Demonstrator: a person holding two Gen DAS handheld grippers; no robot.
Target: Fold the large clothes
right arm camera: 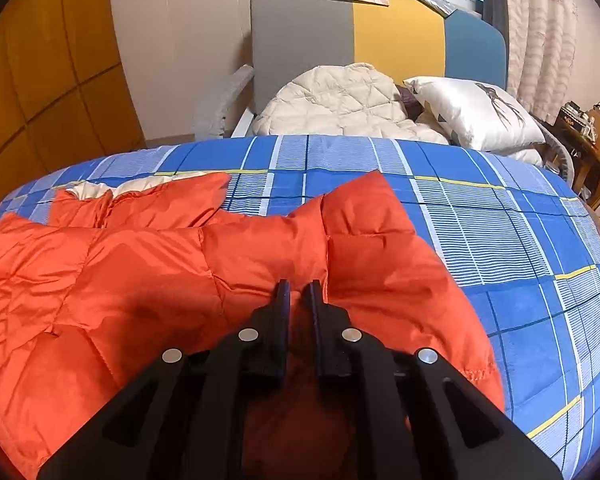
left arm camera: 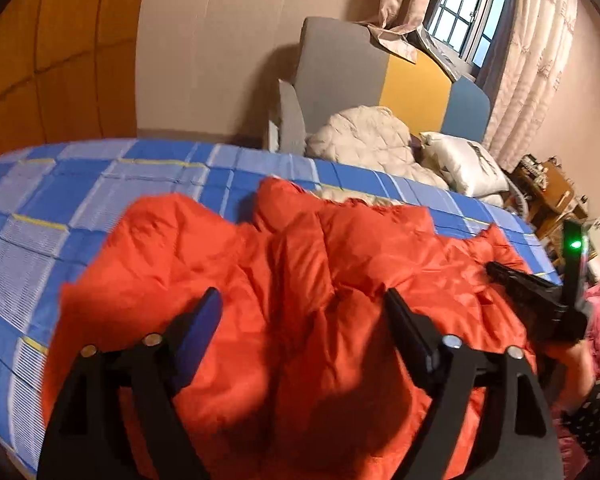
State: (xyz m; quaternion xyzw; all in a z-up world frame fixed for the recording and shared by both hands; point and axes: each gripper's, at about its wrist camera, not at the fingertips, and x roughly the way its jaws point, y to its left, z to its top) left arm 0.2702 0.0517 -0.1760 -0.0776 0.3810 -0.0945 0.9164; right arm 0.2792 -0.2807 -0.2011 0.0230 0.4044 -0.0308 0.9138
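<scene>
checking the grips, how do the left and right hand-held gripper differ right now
The left hand-held gripper has jaws spread wide with nothing between them, above the orange down jacket. The right hand-held gripper has jaws nearly together, pinching a fold of the jacket. Both are black, with blue pads, and point down over the jacket.

Orange jacket [right arm camera: 140,280] — blue-checked sheet [right arm camera: 500,240] beneath.

The jacket [right arm camera: 180,272] lies spread on the bed [right arm camera: 500,240], with a quilt [right arm camera: 340,100] and, to its right, a pillow [right arm camera: 472,112] behind it before the headboard [right arm camera: 300,32].
</scene>
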